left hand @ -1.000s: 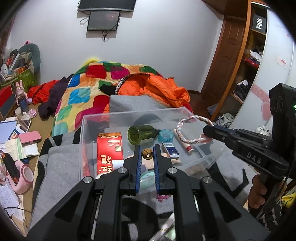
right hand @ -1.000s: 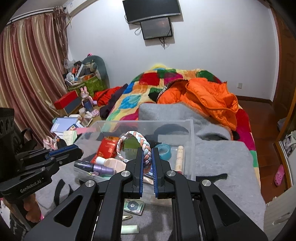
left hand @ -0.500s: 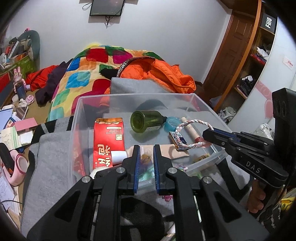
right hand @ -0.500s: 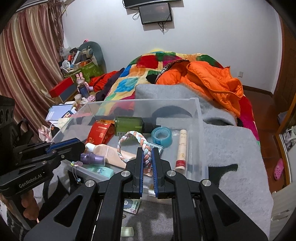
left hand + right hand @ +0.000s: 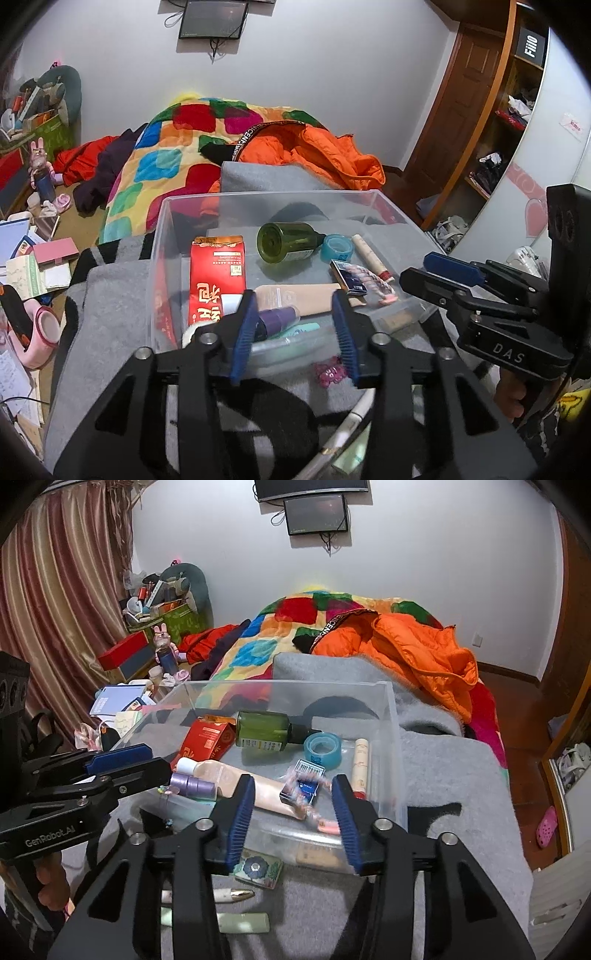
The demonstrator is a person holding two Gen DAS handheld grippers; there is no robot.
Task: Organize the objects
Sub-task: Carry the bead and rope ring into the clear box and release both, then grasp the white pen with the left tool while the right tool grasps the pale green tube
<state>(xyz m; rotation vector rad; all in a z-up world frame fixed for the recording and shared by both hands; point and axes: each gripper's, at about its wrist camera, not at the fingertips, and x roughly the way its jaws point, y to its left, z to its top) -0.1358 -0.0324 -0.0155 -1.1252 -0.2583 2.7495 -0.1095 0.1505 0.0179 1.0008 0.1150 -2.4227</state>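
Evidently the step in hand was a drop into the clear bin [image 5: 391, 716]: both tools hung over its near rim with their jaws opening, and neither pinched anything. At the left, the left tool [image 5: 295, 332] was spread above the purple bottle [image 5: 275, 321] and a teal tube lying at the near wall, with the red carton [image 5: 216, 280] just beyond. Toward the middle lay the green bottle [image 5: 286, 242] on its side, the blue tape roll [image 5: 336, 249] just beside it, and a small blue box [image 5: 347, 280]. At the right, the right tool [image 5: 291, 812] stood parted over the braided rope ring [image 5: 314, 808], which appeared blurred between the pads but clear of them, seemingly falling or just landed across the box and a beige tube [image 5: 236, 781]. The next move likely called for backing both tools off the rim and reaching for the things left outside on the grey blanket [image 5: 458, 786]: a flowered tin [image 5: 256, 867], a white pen [image 5: 229, 895] and a pale green stick [image 5: 242, 923]. Room inside the bin was tight near the front wall and freer at the back; the blanket to the right lay bare.
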